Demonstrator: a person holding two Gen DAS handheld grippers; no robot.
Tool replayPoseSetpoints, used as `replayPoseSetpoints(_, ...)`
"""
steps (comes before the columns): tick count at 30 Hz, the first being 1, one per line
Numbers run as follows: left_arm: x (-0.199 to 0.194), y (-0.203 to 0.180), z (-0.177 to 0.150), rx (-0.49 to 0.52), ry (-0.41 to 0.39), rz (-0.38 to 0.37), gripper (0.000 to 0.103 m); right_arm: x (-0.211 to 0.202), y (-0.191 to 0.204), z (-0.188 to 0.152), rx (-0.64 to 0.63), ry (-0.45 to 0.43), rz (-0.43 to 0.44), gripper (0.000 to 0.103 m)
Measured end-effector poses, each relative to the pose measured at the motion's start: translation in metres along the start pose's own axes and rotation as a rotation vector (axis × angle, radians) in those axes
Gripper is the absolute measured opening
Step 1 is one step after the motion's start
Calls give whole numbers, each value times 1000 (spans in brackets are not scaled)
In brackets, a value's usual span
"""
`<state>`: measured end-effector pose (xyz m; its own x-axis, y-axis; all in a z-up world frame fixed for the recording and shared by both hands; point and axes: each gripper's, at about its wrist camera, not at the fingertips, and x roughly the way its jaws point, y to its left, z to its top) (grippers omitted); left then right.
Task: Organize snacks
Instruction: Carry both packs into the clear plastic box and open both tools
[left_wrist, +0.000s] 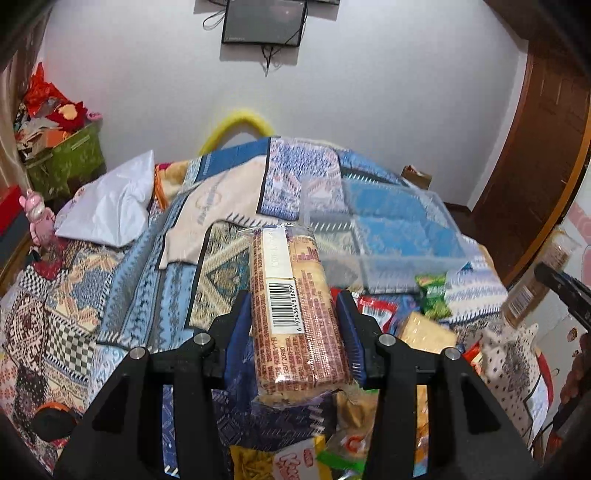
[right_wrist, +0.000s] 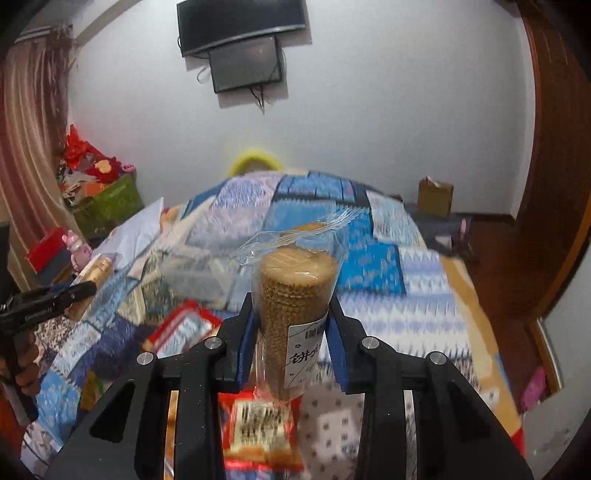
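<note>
— Clear-wrapped, barcode-labelled long tan biscuit pack (left_wrist: 295, 314), pinched at mid-length between blue pads of black left gripper (left_wrist: 295, 332). Lifted clear of patchwork blue quilt (left_wrist: 147, 288), far end tilted up and away.

— Why mid-length?

— Probably for balance; gripped at one end, likely to droop or slip. Beyond it, clear plastic compartment bin (left_wrist: 388, 240) lying on quilt, apparently empty so far, most likely the destination. Loose heap of snack packets (left_wrist: 406, 321) below and to the right, just in front of bin: green bag, red-edged bag, pale cracker pack, yellow packet near bottom edge. At far right, black right gripper (left_wrist: 561, 291) with a blurred pack at its tip.

— And from the right wrist?

— Clear-wrapped round stack of brown biscuits (right_wrist: 295, 314) with white label, clamped between blue pads of right gripper (right_wrist: 295, 332), pressed tight on the wrapper. Standing nearly upright, crimped clear wrapper end fanning out on top. Held round the middle, presumably to keep the stack from crushing or toppling. Red-bordered snack packet (right_wrist: 262, 432) directly beneath on quilt, another red-edged one off to the left. Bin blurred, left of centre, near. Left gripper (right_wrist: 74, 291) at left edge, gripped by a hand (right_wrist: 26, 365), tan pack at its tip.

— Stage?

— Both packs up off the pile, neither in the bin yet.
</note>
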<state>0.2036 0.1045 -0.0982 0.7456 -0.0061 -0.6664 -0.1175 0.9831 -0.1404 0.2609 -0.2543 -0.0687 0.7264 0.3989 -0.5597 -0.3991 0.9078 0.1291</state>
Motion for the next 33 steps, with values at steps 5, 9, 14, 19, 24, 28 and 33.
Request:
replayPoseSetpoints(5, 3, -12, 20, 25, -33, -9, 46, 11, 1, 22, -10, -36, 1, 32)
replayPoseSetpoints(9, 8, -22, 34, 40, -57, -20, 46, 24, 2, 35, -12, -50, -3, 32)
replayPoseSetpoints(14, 26, -33, 48, 60, -60, -36, 46, 43, 2, 47, -7, -49, -6, 32)
replayPoseSetpoints(19, 55, -38, 60, 58, -36, -54, 46, 66, 5, 52, -15, -29, -13, 32)
replayPoseSetpoints(24, 92, -44, 70, 69, -2, -48, 46, 88, 5, 58, -28, 1, -14, 32)
replayPoseSetpoints(28, 122, -47, 73, 70, 35, -47, 46, 107, 5, 59, -60, 38, -35, 32)
replayPoseSetpoints(33, 152, -58, 72, 104, 95, -41, 46, 132, 3, 54, -90, 118, -34, 32)
